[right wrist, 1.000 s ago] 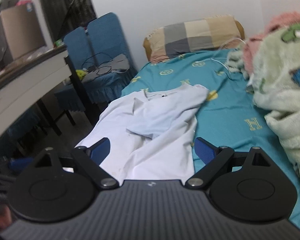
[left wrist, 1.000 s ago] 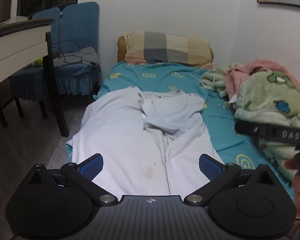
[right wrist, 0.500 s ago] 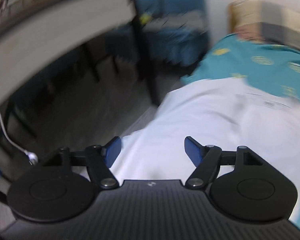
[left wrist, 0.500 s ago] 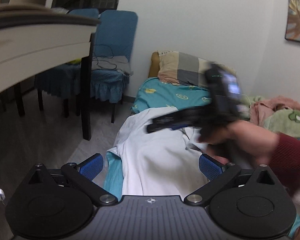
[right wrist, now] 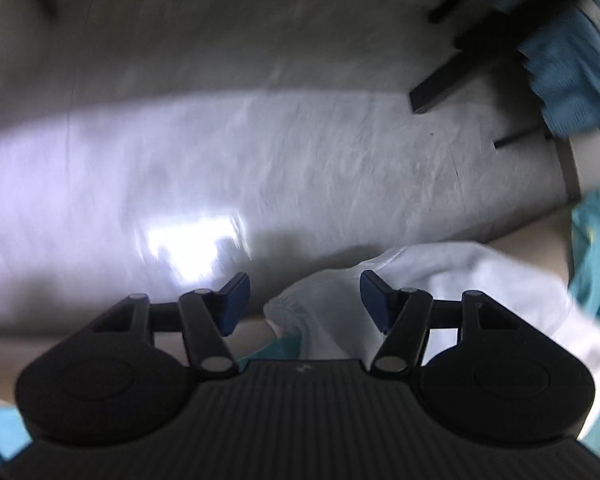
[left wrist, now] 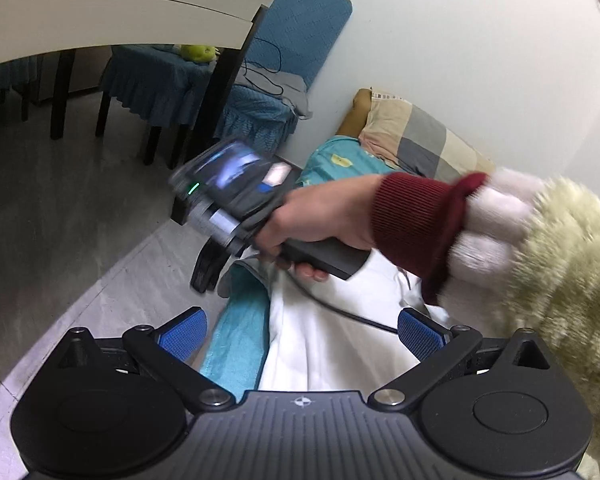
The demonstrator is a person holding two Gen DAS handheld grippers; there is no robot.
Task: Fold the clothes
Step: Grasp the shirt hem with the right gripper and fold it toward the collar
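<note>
A white garment (left wrist: 332,344) lies spread on the teal bed sheet (left wrist: 240,336), and its edge hangs over the bed's left side. My left gripper (left wrist: 300,336) hovers low over it, open, with nothing between its blue pads. A hand (left wrist: 312,224) in a red sleeve holds my right gripper (left wrist: 204,280) pointed steeply down at the garment's hanging edge. In the blurred right wrist view a fold of the garment's edge (right wrist: 300,316) sits between the jaws of the right gripper (right wrist: 304,302). The jaws are closing, and the pads are apart from the cloth.
The grey floor (left wrist: 80,208) runs along the bed's left side. A white table (left wrist: 120,12) with dark legs and blue chairs (left wrist: 300,40) stand beyond it. A checked pillow (left wrist: 416,144) lies at the head of the bed. A fuzzy green blanket (left wrist: 560,280) is piled at the right.
The right gripper swung from the right across the bed to its left edge, tipped down toward the floor, and its jaws narrowed. The left gripper shifted left and rolled.
</note>
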